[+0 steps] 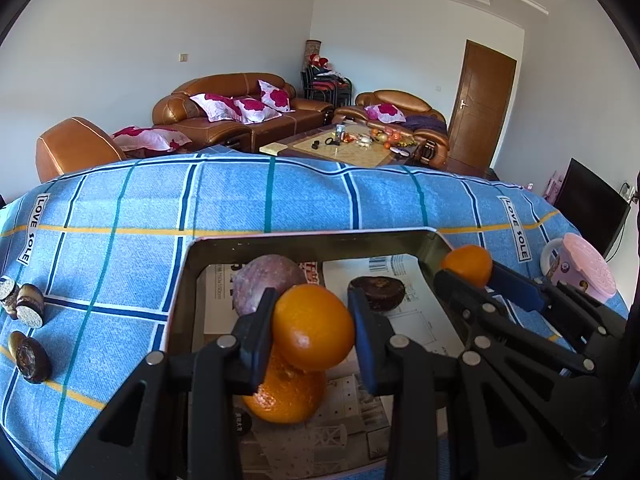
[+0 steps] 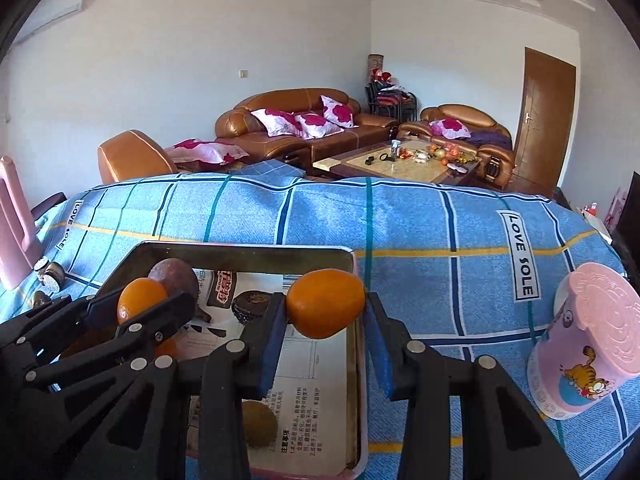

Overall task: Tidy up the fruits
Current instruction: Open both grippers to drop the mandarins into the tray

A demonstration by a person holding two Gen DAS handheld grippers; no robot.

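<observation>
- Already several fruits lie in the metal tray [image 1: 188, 276], which is lined with printed paper and stands on the blue checked cloth [image 1: 280, 200]: a purple round fruit [image 1: 264, 284], a dark brown fruit [image 1: 378, 292] and one orange on the paper [image 1: 284, 396].
- The left gripper [image 1: 312, 332] is clamped on an orange [image 1: 314, 328], which hangs over the tray, directly above the orange lying there.
- The right gripper [image 2: 326, 320] is also clamped on an orange of its own [image 2: 326, 308]; this one is over the right rim of the tray, near the corner (I judge it is not yet fully inside).
- Neither held orange is set down, so the step in hand seems to be the placing of these two.
- At the left of the tray some small dark brown things [image 1: 28, 300] lie on the cloth; whether they are fruits to collect I cannot tell.
- The pink cup [image 2: 584, 344] stands at the right, apart from the tray, and seems no part of the sorting.
- My judgement: the task is well advanced, with two oranges to release and perhaps the small pieces on the cloth left.
</observation>
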